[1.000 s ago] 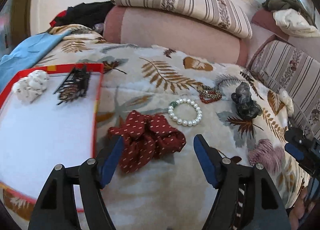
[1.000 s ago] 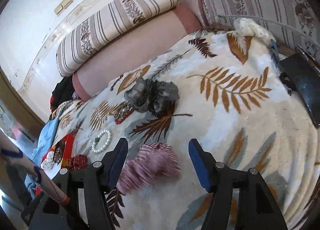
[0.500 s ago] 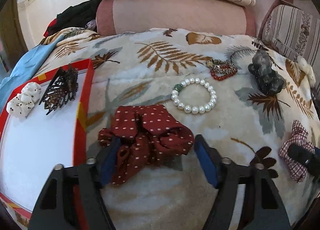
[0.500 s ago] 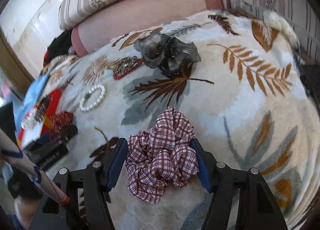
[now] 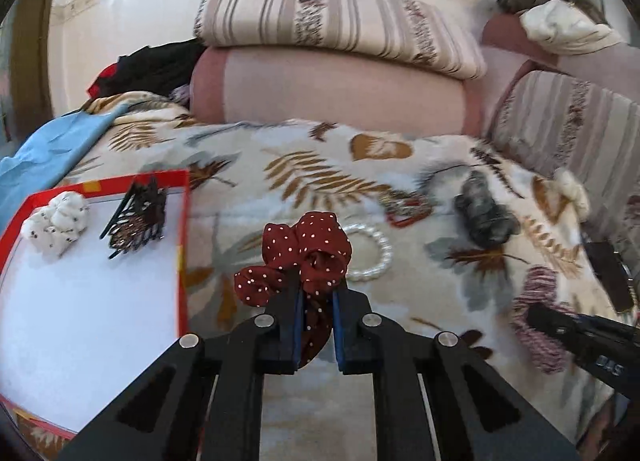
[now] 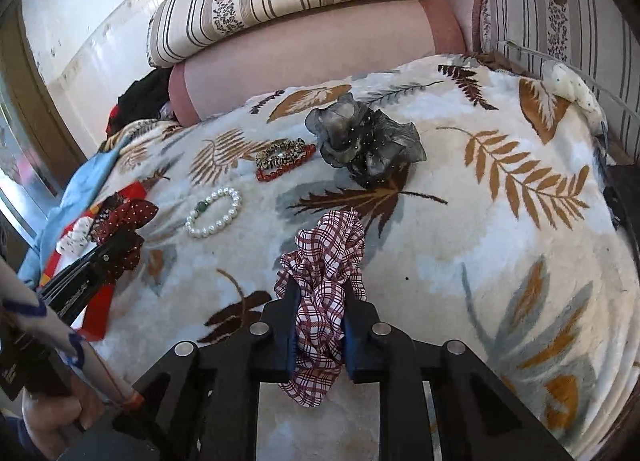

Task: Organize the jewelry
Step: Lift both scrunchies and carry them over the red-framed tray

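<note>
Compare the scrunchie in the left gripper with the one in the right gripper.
The red scrunchie is dark red with white polka dots; the plaid scrunchie is maroon-and-white check. The red scrunchie is in the left gripper, the plaid scrunchie in the right gripper. Both are gathered fabric, pinched between shut blue-padded fingers.

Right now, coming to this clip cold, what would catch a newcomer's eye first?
Each hand-held gripper is clamped on a scrunchie: the left hand-held gripper pinches the red polka-dot scrunchie, the right hand-held gripper the plaid scrunchie. On the left, the red-rimmed tray holds a white scrunchie and a dark claw clip, while the pearl bracelet lies on the leaf-print blanket.
</note>
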Demonstrator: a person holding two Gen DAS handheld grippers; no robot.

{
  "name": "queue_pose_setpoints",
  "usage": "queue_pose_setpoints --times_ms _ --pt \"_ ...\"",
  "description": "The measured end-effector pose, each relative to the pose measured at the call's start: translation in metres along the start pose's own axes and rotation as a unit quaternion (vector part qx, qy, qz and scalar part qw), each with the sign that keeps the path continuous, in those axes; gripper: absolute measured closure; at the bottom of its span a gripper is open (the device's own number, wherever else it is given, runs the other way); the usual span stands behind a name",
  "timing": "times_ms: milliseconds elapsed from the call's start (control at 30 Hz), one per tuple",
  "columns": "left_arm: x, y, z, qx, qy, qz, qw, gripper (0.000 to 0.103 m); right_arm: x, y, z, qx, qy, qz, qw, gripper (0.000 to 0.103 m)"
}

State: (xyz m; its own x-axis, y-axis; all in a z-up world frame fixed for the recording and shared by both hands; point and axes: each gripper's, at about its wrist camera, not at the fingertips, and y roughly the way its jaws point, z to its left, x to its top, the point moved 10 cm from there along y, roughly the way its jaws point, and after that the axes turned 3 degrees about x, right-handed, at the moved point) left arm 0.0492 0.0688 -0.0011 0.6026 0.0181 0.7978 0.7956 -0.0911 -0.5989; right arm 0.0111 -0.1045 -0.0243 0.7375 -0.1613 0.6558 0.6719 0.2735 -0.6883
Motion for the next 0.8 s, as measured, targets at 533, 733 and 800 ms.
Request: queue_pose_setpoints --times_ms 533,733,800 --pt "-0.008 0.002 -0.022 -0.017 0.036 0.01 0.9991 0.091 0.003 -0.003 0.009 0.022 -0.006 -0.007 1.0 0.084" --pt "-0.01 0.002 -0.025 -0.019 0.044 0.011 0.9988 0.091 0.001 -0.001 0.01 0.022 -0.009 -0.003 1.0 0.084" --pt "-0.01 0.001 -0.025 -0.019 0.045 0.01 0.9988 0.091 0.001 -0.001 0.01 0.022 -0.009 -0.003 1.0 0.084"
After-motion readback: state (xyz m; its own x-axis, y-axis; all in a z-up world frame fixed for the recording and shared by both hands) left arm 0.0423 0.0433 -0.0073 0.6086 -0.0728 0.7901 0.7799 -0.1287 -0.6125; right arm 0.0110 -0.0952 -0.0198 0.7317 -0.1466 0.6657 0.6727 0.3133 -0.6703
